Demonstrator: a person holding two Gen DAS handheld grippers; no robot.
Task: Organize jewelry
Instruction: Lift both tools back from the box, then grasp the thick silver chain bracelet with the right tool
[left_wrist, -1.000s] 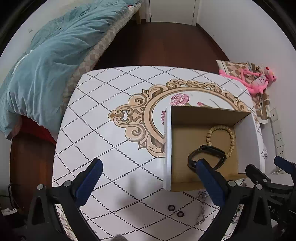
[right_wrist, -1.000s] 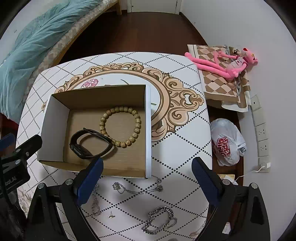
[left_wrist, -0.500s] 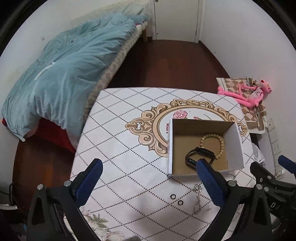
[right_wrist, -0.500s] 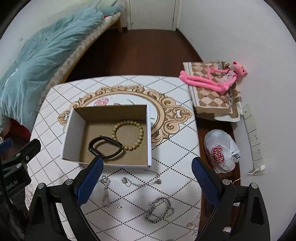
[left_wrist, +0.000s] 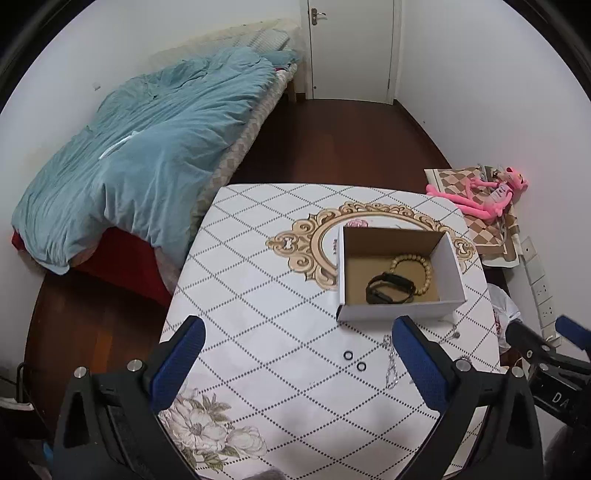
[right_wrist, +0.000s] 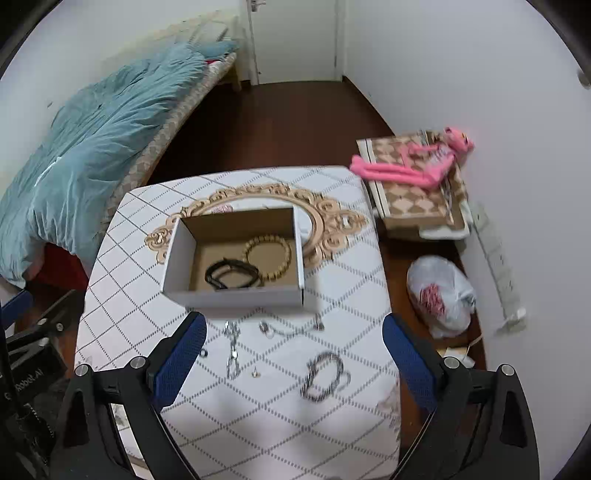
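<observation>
An open cardboard box (left_wrist: 345, 266) (right_wrist: 173, 254) stands on the patterned table. In it lie a wooden bead bracelet (left_wrist: 428, 267) (right_wrist: 284, 254) and a black band (left_wrist: 388, 290) (right_wrist: 231, 275). In front of the box lie two small black rings (left_wrist: 354, 361), a silver chain (right_wrist: 232, 349), a thin necklace (right_wrist: 288, 329), a small stud (right_wrist: 255, 373) and a chunky silver bracelet (right_wrist: 325, 376). My left gripper (left_wrist: 299, 362) is open and empty, raised above the table's near side. My right gripper (right_wrist: 293, 360) is open and empty, raised above the loose jewelry.
The table (left_wrist: 258, 295) (right_wrist: 122, 295) stands in a bedroom. A bed with a blue duvet (left_wrist: 147, 155) is at the left. A pink plush toy (right_wrist: 417, 166) on a checked box and a white plastic bag (right_wrist: 439, 295) lie on the floor at the right.
Both grippers have pulled up and back from the table, so the box and jewelry look smaller and more of the room shows. Both stay open and empty.
</observation>
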